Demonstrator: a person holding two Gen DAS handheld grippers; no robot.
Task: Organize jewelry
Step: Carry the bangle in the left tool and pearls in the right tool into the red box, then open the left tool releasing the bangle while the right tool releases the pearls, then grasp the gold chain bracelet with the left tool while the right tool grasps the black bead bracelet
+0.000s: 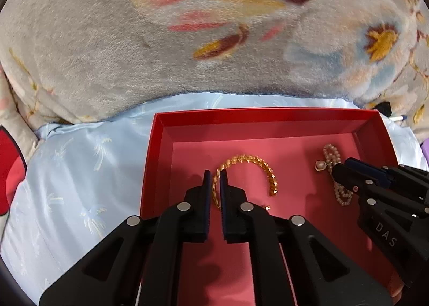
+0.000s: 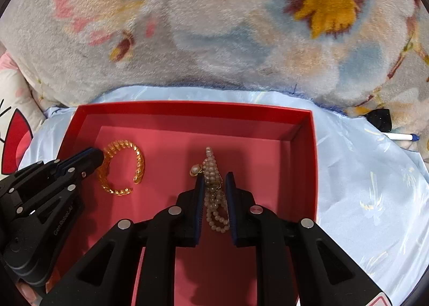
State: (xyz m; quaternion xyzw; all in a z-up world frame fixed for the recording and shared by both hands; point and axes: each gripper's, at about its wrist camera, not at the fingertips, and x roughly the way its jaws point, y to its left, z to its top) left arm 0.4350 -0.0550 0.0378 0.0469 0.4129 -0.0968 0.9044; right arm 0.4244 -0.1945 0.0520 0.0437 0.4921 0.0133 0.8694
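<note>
A red box (image 1: 203, 114) (image 2: 312, 161) lies open on a pale blue sheet. A gold chain bracelet (image 1: 257, 162) (image 2: 134, 155) lies on its floor at the left. My left gripper (image 1: 215, 176) has its jaws narrowly apart around one end of the bracelet; it also shows in the right wrist view (image 2: 97, 155). A pearl bead strand (image 1: 331, 154) (image 2: 211, 169) with a gold clasp lies at the right. My right gripper (image 2: 214, 178) (image 1: 341, 168) is open with the strand between its fingers.
A plush floral blanket (image 1: 187, 37) (image 2: 214, 37) rises behind the box. The blue sheet (image 1: 80, 172) (image 2: 362, 198) surrounds the box. A white pen (image 2: 402, 136) and a black object (image 2: 380, 118) lie at the far right. A red and white cushion (image 2: 13, 150) is at the left.
</note>
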